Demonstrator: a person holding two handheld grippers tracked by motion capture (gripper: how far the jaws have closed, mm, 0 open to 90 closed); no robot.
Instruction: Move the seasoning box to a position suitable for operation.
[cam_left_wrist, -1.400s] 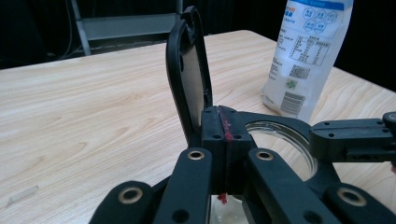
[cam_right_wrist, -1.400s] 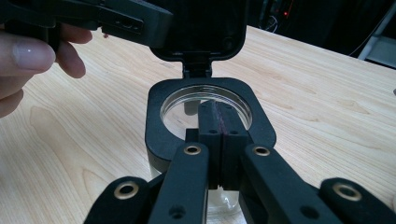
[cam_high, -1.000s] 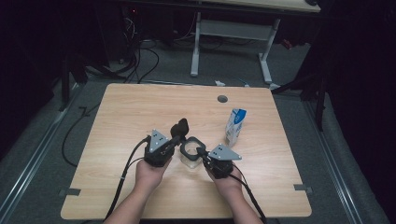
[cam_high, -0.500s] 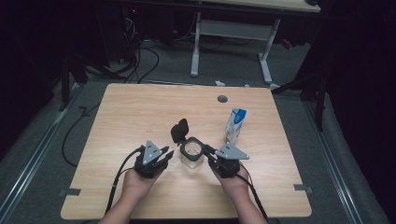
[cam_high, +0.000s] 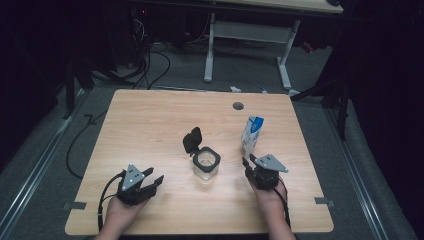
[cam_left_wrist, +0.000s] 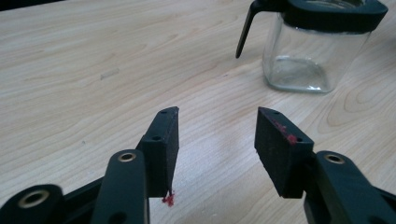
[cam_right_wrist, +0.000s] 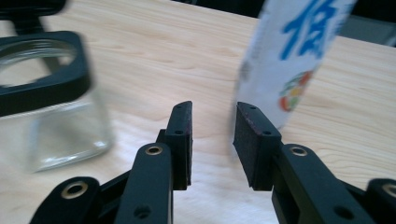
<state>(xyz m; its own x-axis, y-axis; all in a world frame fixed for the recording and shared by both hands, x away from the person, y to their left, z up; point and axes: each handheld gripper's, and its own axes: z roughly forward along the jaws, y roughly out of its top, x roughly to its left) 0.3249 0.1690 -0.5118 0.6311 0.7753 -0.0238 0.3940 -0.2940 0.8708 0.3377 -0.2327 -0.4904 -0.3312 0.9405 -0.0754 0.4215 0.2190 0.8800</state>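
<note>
Glass jar (cam_high: 205, 166) between both grippers, outside parted jaws

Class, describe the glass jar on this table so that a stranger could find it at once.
Start at the wooden table. Near its middle, between the two grippers, stands the jar: clear square glass with a black collar and a black lid flipped up behind it. Its neighbour, the carton, is white and blue.
</note>
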